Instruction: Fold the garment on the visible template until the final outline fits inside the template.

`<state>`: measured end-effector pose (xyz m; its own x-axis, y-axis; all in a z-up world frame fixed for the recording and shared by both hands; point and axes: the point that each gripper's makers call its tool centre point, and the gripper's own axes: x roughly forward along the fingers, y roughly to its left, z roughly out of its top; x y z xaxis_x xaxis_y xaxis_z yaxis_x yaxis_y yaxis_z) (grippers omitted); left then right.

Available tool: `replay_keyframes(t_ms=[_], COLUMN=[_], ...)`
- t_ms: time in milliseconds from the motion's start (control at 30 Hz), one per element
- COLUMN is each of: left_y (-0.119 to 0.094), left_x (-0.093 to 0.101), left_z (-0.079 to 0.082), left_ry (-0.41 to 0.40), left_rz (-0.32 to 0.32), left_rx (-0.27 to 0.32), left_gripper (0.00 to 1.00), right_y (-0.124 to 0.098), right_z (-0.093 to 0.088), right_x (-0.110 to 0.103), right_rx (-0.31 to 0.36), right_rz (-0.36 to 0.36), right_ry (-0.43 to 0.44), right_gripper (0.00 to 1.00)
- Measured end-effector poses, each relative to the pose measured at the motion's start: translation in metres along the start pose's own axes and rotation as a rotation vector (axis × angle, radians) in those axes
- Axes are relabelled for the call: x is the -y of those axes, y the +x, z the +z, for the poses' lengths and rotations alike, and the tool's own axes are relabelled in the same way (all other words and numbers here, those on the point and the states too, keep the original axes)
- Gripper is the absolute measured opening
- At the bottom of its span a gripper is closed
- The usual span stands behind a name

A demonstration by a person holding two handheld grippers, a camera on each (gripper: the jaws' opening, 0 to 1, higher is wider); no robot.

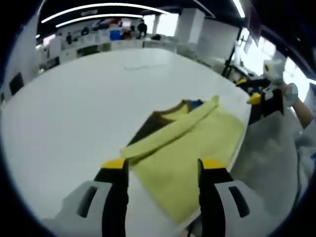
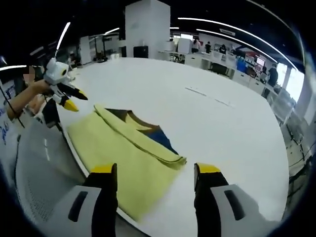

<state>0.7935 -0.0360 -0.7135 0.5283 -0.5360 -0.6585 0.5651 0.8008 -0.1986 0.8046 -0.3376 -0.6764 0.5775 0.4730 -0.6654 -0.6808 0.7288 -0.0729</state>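
A yellow garment (image 1: 197,143) of soft, fleecy-looking cloth lay folded on the white bench (image 1: 74,108), close to its near edge. Its body formed a flat, roughly rectangular panel, and a long rolled band of the same cloth crossed it diagonally. A dark brown collar area with a bit of blue showed beside the band. In the left gripper view the band ran from just ahead of the jaws toward the upper right; in the right gripper view the garment (image 2: 118,148) stretched from upper left toward the lower right.

The left tool (image 1: 164,165) hovered above the garment's near end, its yellow-tipped jaws spread and holding nothing. The right tool (image 2: 156,170) likewise hung over the cloth, jaws spread and empty. In the right gripper view a hand (image 2: 37,89) held the left tool beyond the garment's far corner, tips pointing toward the bench.
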Motion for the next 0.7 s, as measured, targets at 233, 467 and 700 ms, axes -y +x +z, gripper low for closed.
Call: replay_keyframes(t_ms=[233,467,700], left_y=[0.012,0.020,0.031], left_x=[-0.009,-0.020,-0.028], left_z=[-0.013,-0.012,-0.022], left_ry=[-0.043,-0.068,-0.067], left_rz=[0.013,0.033,0.044], left_rx=[-0.035,-0.026,-0.075], left_gripper=[0.40,0.34,0.32], right_y=[0.008,0.021,0.038], right_z=[-0.005,-0.011,-0.016], right_x=[0.009,0.017,0.027], right_rx=[-0.019,-0.027,-0.021], right_rz=[-0.035,-0.043,-0.053], right_ry=[-0.038,-0.022,0.031], right_gripper=[0.46,0.31,0.16])
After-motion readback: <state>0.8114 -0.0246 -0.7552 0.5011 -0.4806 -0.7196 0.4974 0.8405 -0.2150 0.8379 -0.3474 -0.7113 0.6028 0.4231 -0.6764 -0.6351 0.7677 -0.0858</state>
